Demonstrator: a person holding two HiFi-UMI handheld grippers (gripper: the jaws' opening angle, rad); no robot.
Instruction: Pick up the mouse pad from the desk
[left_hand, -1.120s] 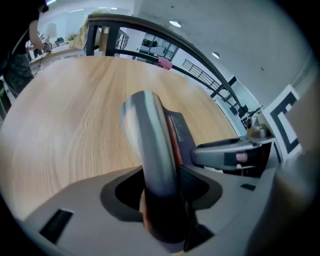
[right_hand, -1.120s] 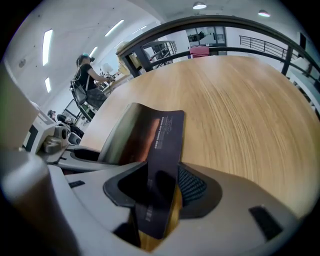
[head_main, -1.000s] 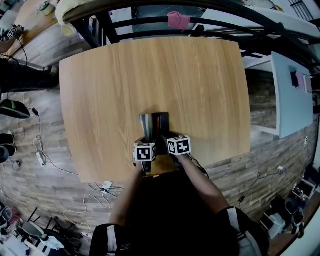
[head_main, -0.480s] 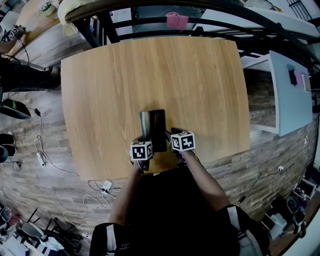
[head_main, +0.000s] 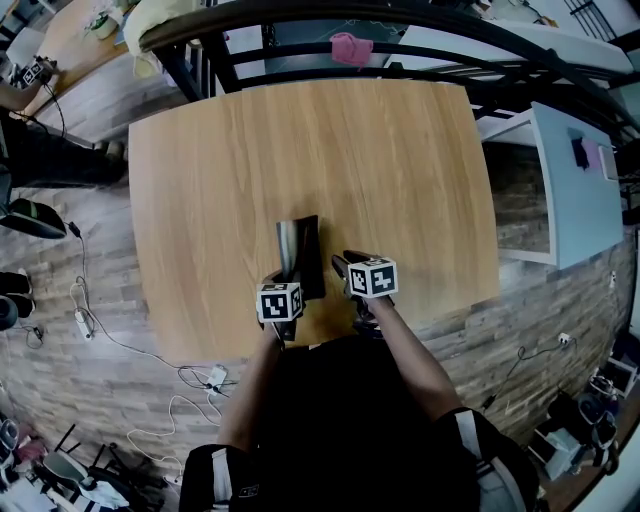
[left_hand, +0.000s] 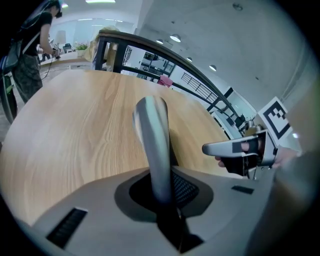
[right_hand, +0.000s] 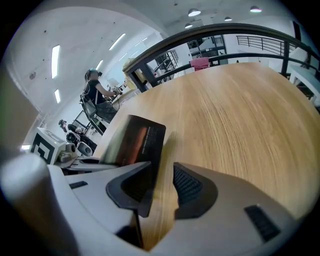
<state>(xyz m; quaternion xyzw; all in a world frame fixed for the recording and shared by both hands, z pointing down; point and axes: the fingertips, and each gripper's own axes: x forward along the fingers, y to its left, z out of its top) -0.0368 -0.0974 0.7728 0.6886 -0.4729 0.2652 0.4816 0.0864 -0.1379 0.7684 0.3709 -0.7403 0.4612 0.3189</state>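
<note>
**Pad up on edge, pinched from the left**

Far left, in the left gripper view: a person (left_hand: 30, 55) standing well apart from the work. Across the middle, a broad wooden desk (head_main: 400, 170). Behind it, a dark curved rail (right_hand: 235, 26) with a pink cloth (head_main: 351, 48) draped over it.

At the desk's near edge, left of centre: left gripper (left_hand: 162, 187), angled steeply down, jaws closing on the pad (head_main: 308, 255) and gripping its near end. Pad thin, dark on one face and silvery-grey on the other (grey face turned left in the head view). Standing on edge, running away from the jaws over the desk, near end raised. Whether the far end touches the wood: impossible to tell.

Just right of the pad: right gripper (right_hand: 160, 172), likewise angled down, jaws closing yet well apart, with bare wood showing through the gap. Pad's dark face close against this gripper's left jaw. Hard to tell whether its edge reaches into the gap. No squeeze from both sides to be seen here.

Far right, off the desk: a pale table (head_main: 575, 190).
</note>
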